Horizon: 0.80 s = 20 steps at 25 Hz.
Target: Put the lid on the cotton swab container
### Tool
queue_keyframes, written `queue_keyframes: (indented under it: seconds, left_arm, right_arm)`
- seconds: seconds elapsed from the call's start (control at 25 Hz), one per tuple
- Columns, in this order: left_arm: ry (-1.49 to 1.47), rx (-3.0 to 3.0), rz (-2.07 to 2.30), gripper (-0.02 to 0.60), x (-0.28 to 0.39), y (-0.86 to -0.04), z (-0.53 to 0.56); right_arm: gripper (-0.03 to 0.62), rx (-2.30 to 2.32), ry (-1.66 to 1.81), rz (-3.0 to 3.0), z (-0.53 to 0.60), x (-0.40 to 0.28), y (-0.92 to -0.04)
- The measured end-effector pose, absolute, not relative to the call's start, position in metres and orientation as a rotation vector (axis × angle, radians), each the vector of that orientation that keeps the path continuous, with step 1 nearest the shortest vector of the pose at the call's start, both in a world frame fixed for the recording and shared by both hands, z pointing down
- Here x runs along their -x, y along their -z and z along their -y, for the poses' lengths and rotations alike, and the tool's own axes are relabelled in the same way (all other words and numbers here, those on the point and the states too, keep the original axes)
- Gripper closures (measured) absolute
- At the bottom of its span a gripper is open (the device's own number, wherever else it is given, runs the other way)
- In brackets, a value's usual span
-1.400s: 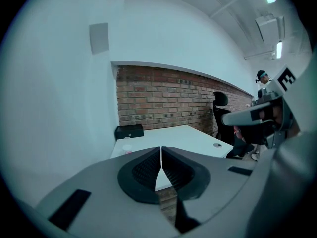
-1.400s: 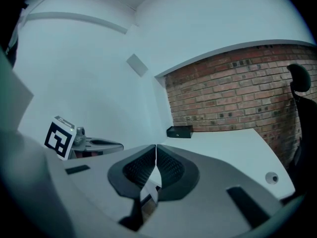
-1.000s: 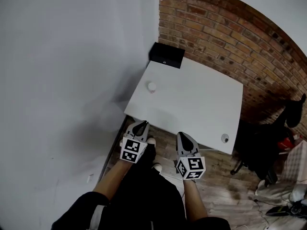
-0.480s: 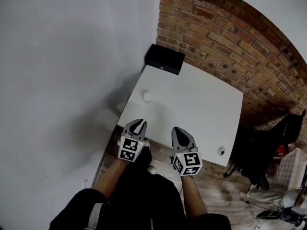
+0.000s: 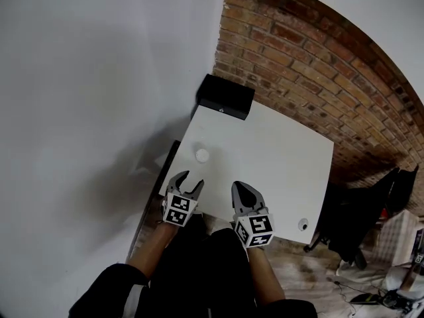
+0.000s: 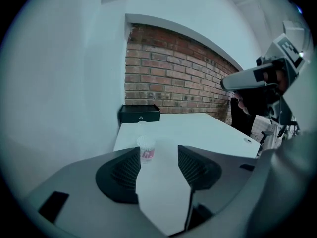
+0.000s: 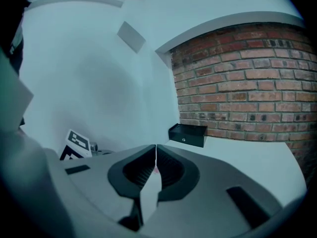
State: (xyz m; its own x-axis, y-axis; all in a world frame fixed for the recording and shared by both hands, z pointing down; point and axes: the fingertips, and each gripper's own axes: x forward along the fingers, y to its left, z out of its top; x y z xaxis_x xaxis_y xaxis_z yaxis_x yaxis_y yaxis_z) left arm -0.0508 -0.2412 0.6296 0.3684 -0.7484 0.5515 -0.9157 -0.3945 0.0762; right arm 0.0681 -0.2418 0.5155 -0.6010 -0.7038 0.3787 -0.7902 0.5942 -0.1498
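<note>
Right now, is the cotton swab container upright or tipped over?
Upright: the cotton swab container stands on its base on the white table.

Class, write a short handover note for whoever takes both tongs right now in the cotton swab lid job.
Left tongs: open, just been opening, nothing between them.
Right tongs: shut, empty.
Cotton swab container: upright near the table's left edge, seemingly lidless.
Small round thing at the near right corner may be the lid; cannot tell.
Done: nothing yet. Left: find lid, fit it.
</note>
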Motion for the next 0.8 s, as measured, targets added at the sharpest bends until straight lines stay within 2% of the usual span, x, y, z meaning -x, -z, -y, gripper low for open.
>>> queue_keyframes:
  seconds: [0.36, 0.8]
  left_arm:
    - [-0.736, -2.199, 1.427, 0.317, 0.05, -0.68, 0.28]
    - [-0.81, -2.133, 1.425, 0.313, 0.048, -0.714, 0.306]
  right_arm:
    - [0.571, -1.083, -0.449, 2.524, 0.271, -0.047, -0.539]
    - [0.569, -0.829, -0.458, 2.48, 0.315, -0.018, -0.586]
